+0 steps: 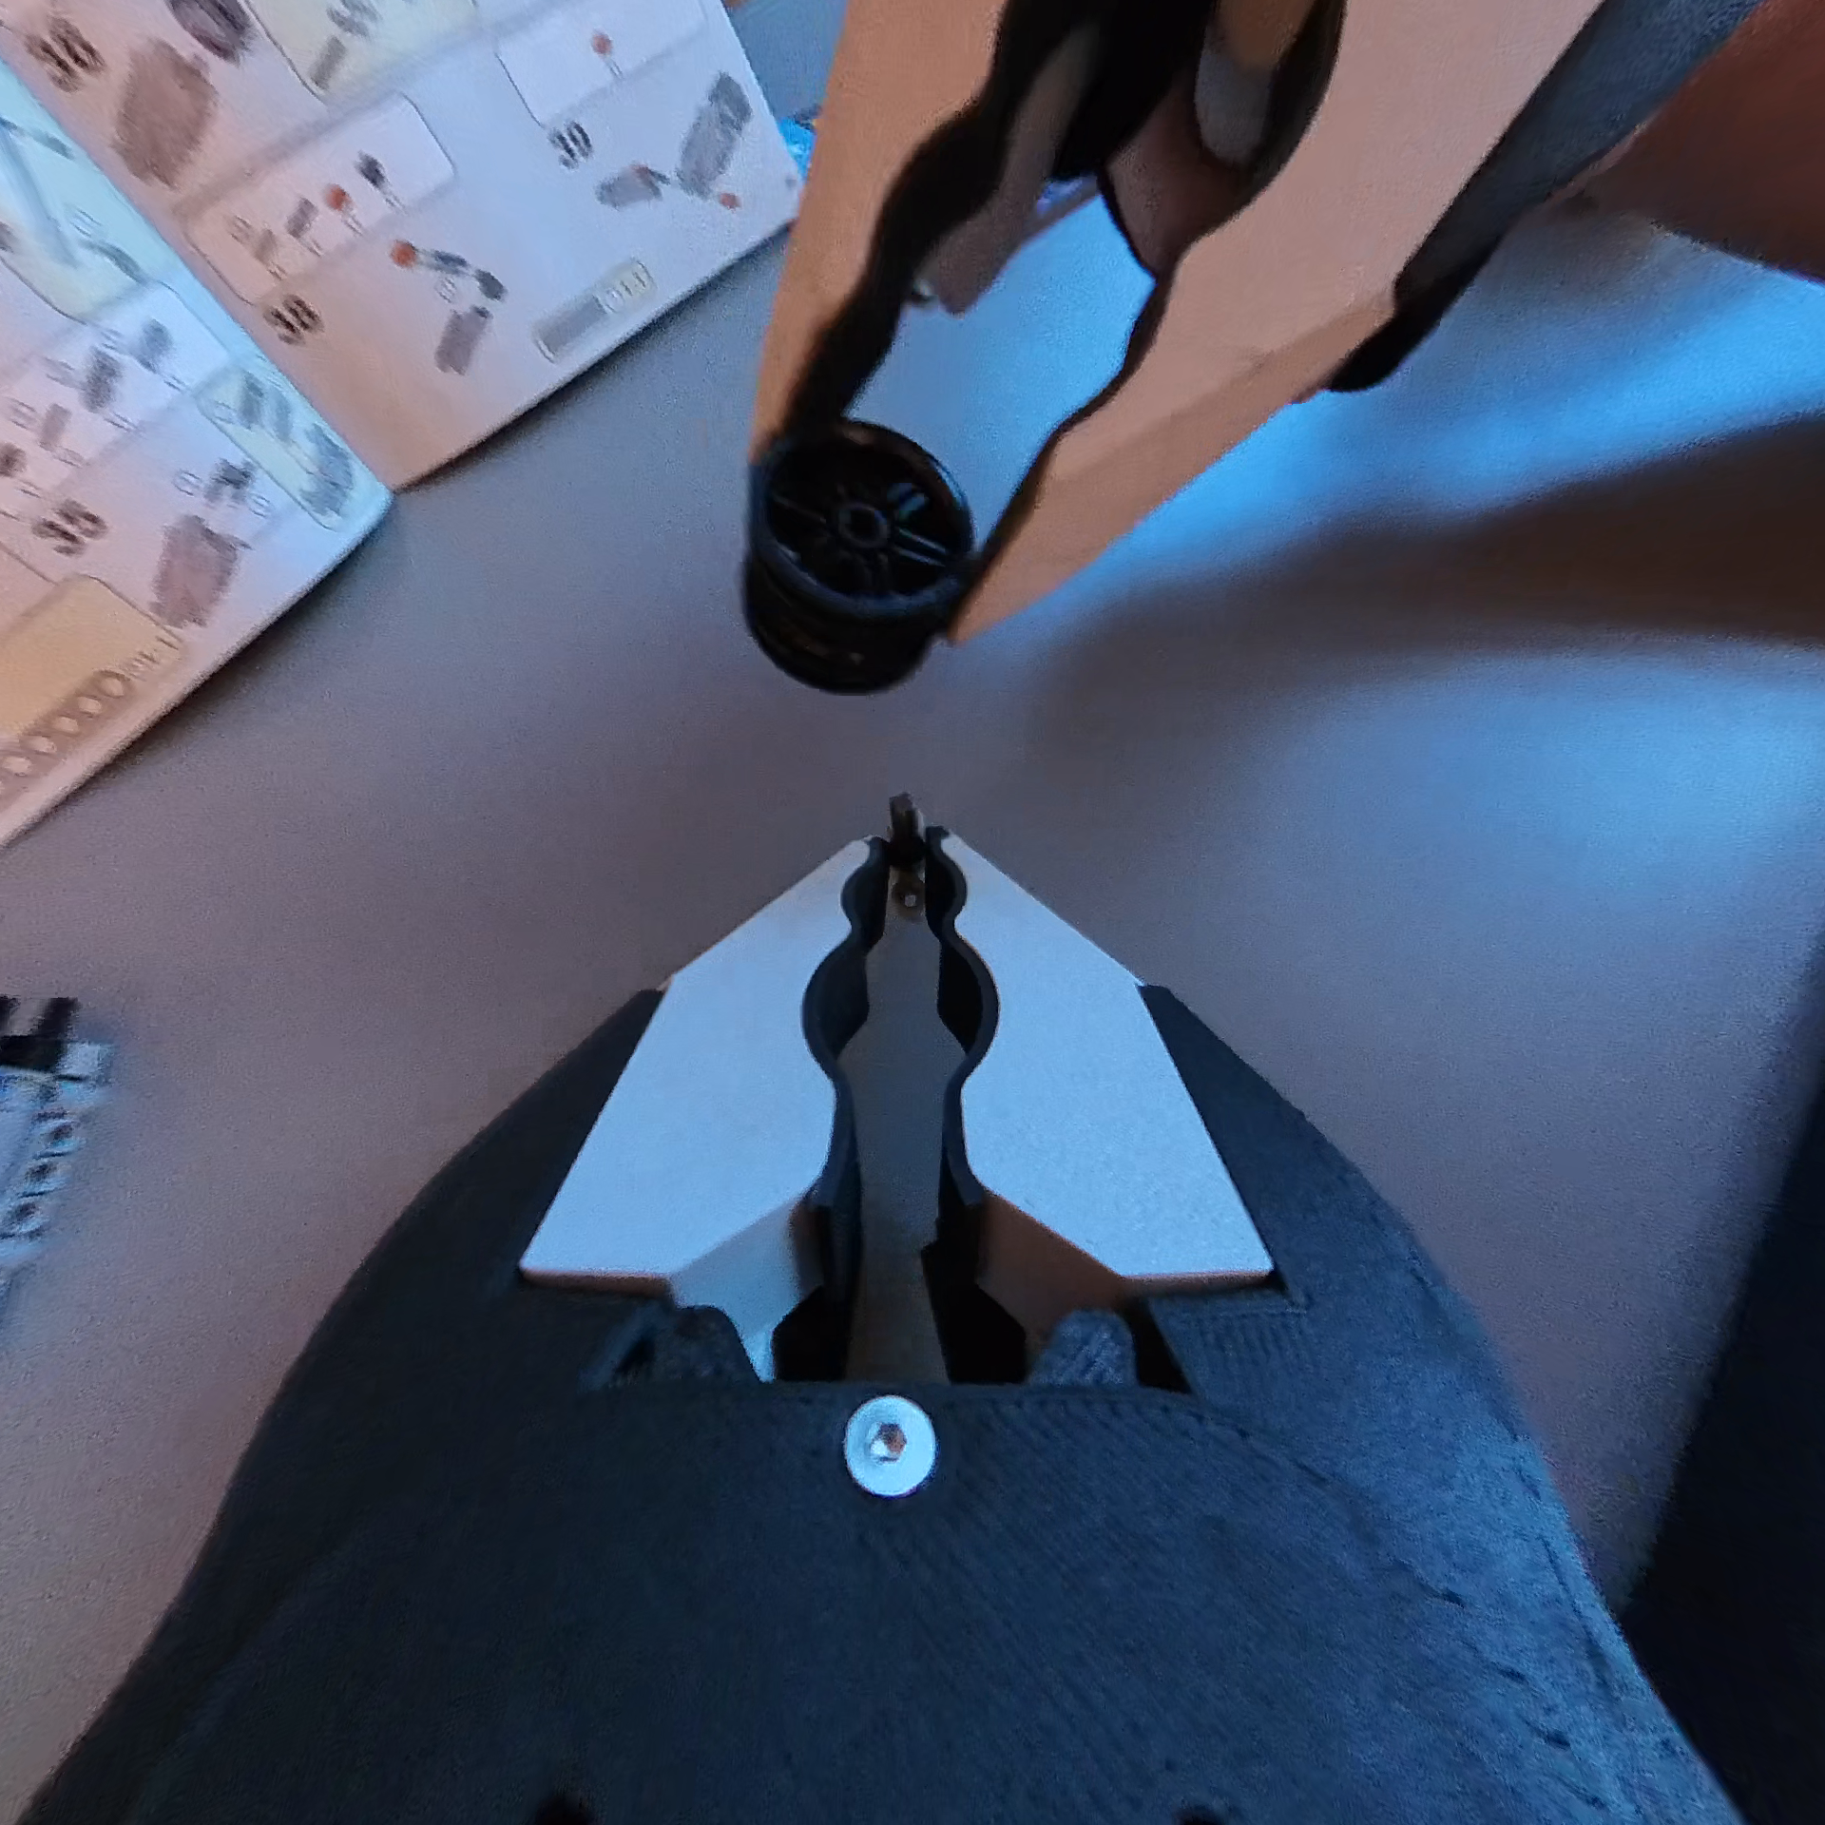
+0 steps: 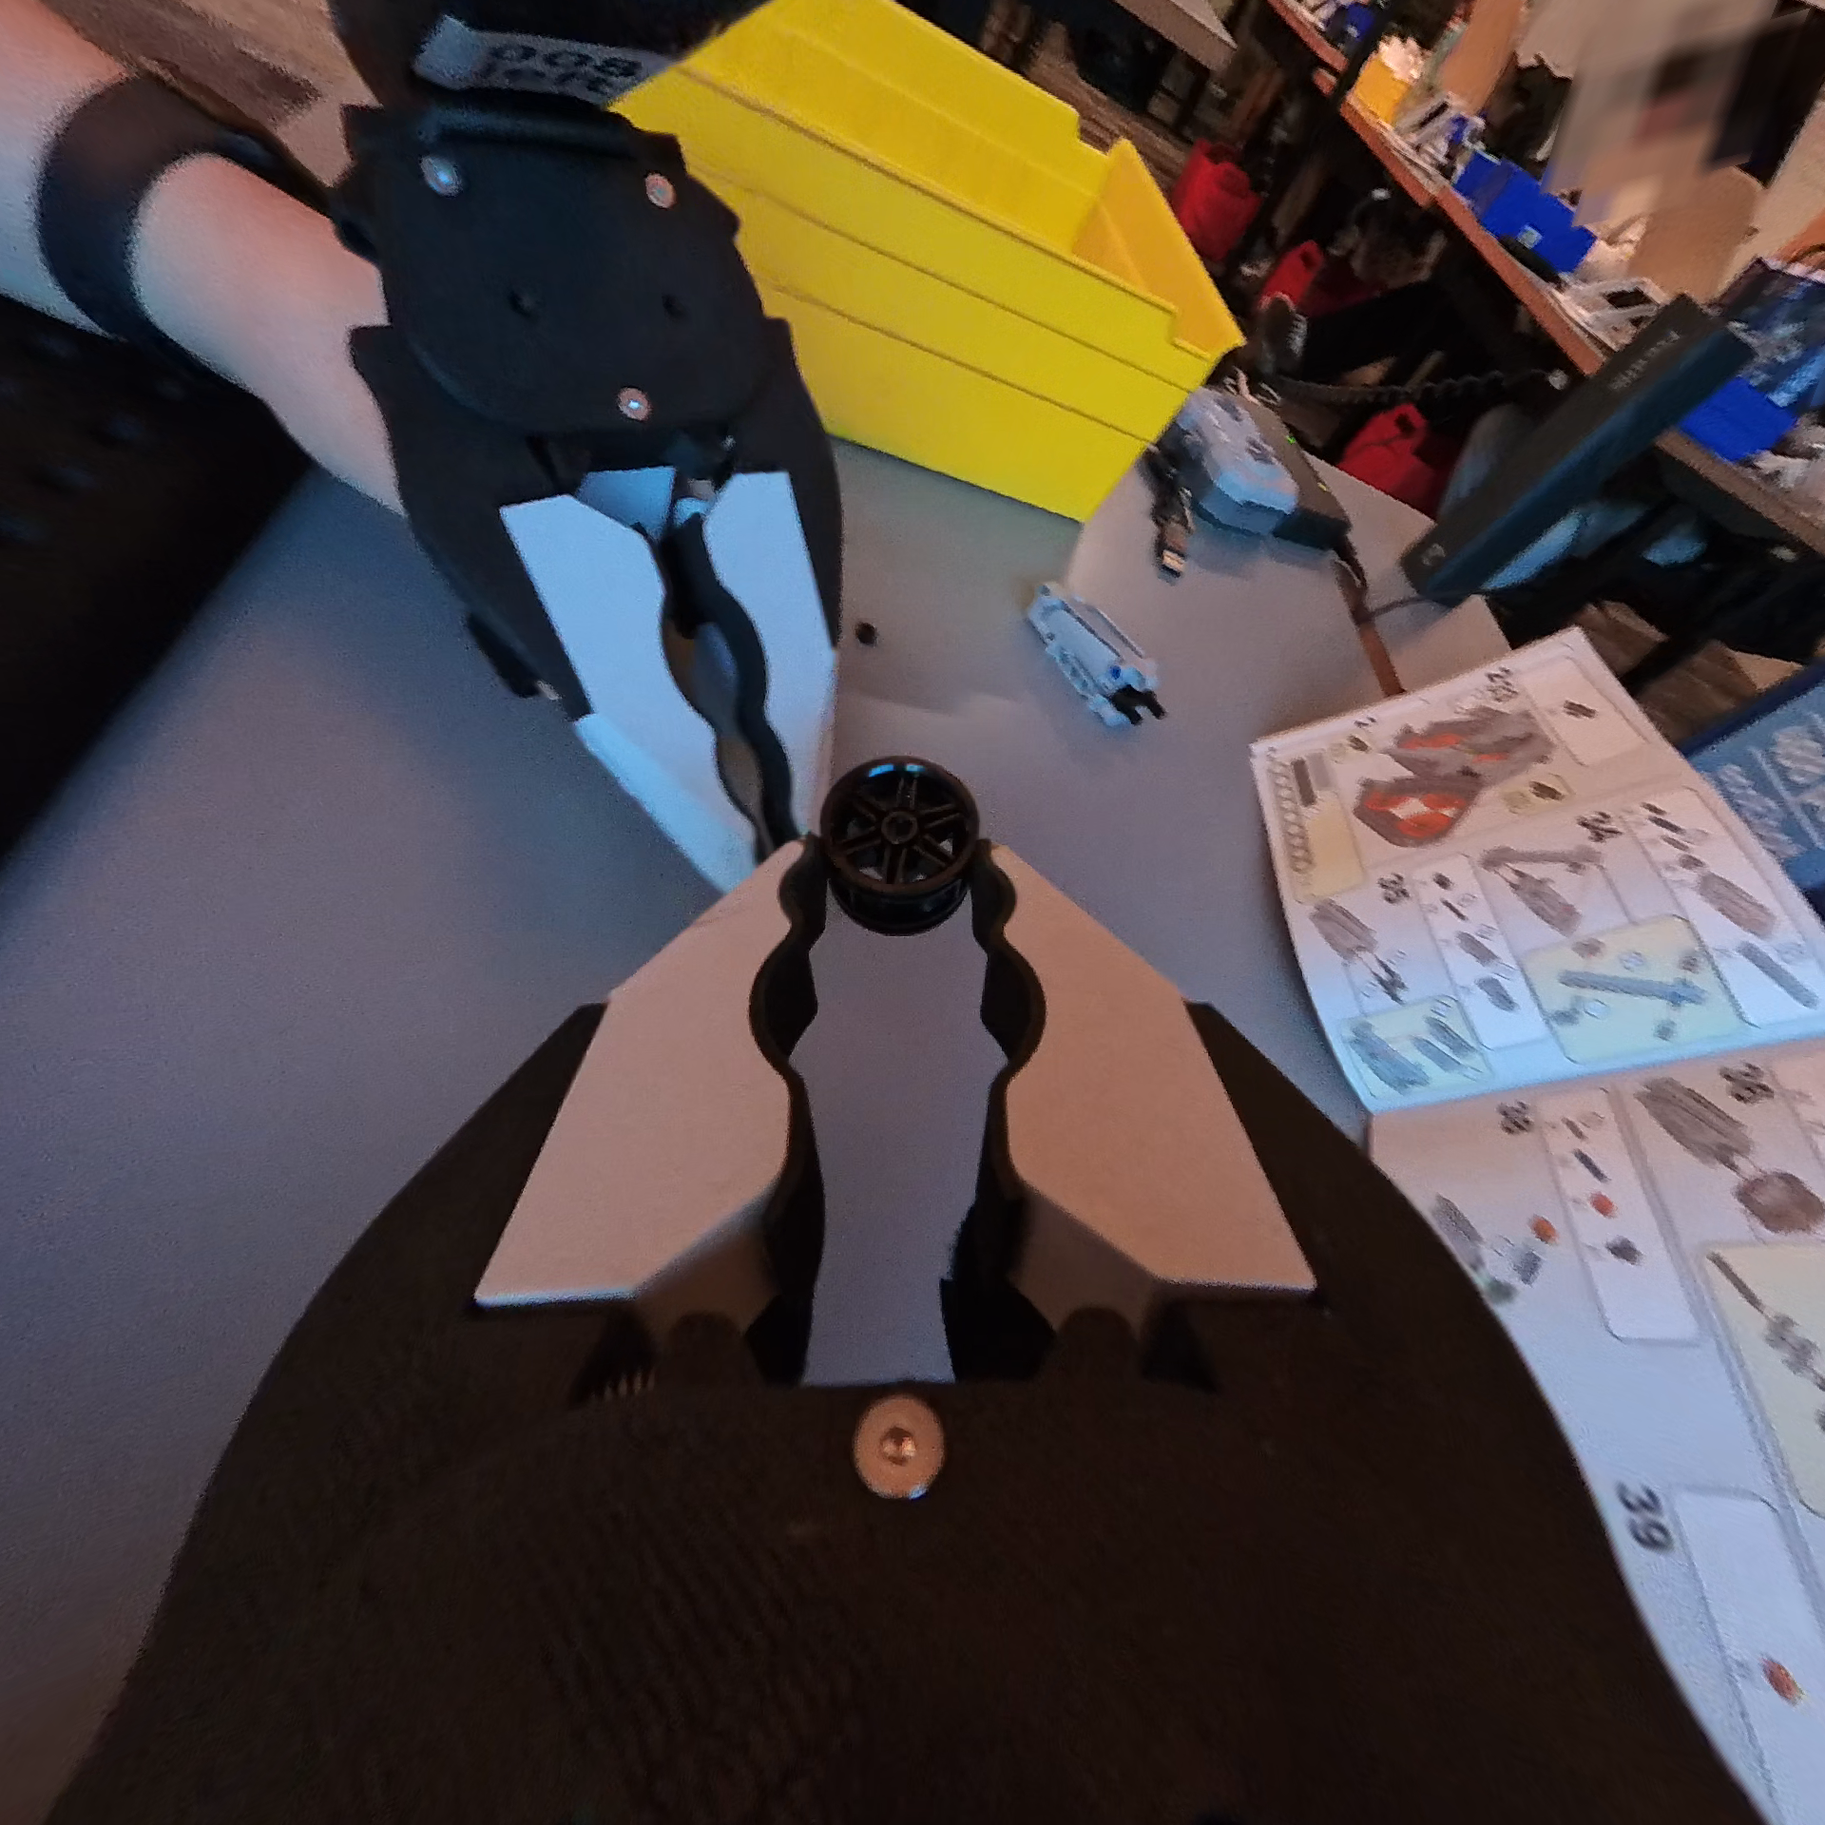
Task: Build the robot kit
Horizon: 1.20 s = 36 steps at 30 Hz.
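Note:
My right gripper (image 2: 897,857) is shut on a small black spoked wheel (image 2: 899,839), held by its tread between the fingertips above the grey table (image 2: 296,889). My left gripper (image 1: 901,851) is shut on a small dark pin (image 1: 901,818) that sticks out past its fingertips. In the left wrist view the right gripper (image 1: 861,553) comes in from the top with the wheel (image 1: 854,553), its hub turned toward the pin a short gap away. In the right wrist view the left gripper (image 2: 775,839) reaches in from the upper left, its tips just left of the wheel.
An open instruction booklet lies on the table, at right (image 2: 1541,889) and at upper left (image 1: 296,247). Stacked yellow bins (image 2: 948,277) stand at the back. A grey-white brick assembly (image 2: 1091,657) and a grey device with a cable (image 2: 1234,464) lie behind the wheel. A forearm with a black band (image 2: 198,286) holds the left gripper. About 6 cm separates my left fingertips from my right. Left tips and right tips are each some 20 cm from the grey-white brick assembly (image 2: 1091,657).

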{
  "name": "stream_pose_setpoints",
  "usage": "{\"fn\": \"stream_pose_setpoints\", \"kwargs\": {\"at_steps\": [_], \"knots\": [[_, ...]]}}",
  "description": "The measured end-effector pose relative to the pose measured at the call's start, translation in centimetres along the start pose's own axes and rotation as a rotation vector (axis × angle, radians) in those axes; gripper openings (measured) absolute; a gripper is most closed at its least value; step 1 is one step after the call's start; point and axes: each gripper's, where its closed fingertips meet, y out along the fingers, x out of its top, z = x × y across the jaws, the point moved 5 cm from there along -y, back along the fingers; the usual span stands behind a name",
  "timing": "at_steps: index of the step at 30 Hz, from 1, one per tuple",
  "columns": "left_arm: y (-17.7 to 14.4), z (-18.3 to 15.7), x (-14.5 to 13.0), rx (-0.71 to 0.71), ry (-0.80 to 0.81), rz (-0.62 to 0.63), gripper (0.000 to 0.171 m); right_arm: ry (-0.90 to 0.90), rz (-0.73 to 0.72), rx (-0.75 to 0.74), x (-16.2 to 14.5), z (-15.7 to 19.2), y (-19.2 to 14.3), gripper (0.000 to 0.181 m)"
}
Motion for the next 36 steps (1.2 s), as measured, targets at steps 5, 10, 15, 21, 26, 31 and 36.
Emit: {"fn": "stream_pose_setpoints", "kwargs": {"at_steps": [5,10,15,21,26,31,36], "knots": [[-1.4,0.2,1.0,0.095,0.101,-0.06,0.005,-0.023,-0.079,0.062,1.1,1.1,0.1,0.028],[-2.1,-0.1,1.8,0.162,0.197,-0.103,0.005,-0.046,-0.091,0.077,1.4,1.6,0.1,0.029],[-2.6,-0.7,2.3,0.178,0.263,-0.142,0.005,-0.06,-0.134,0.088,2.2,1.8,-0.3,0.029],[-1.2,-0.8,0.8,0.061,0.167,-0.044,0.005,0.018,-0.13,0.096,1.6,0.9,-0.6,0.028],[-0.4,-0.3,-0.3,-0.05,0.012,0.008,0.005,0.133,-0.139,0.058,0.2,-1.1,-1.6,0.029],[0.0,-0.1,-1.2,-0.066,-0.015,0.076,0.005,0.144,-0.126,0.053,-0.3,-1.4,-1.7,0.029],[-0.2,0.1,-1.4,-0.076,-0.064,0.075,0.019,0.134,-0.085,0.07,-0.8,-1.0,-1.2,0.029]]}}
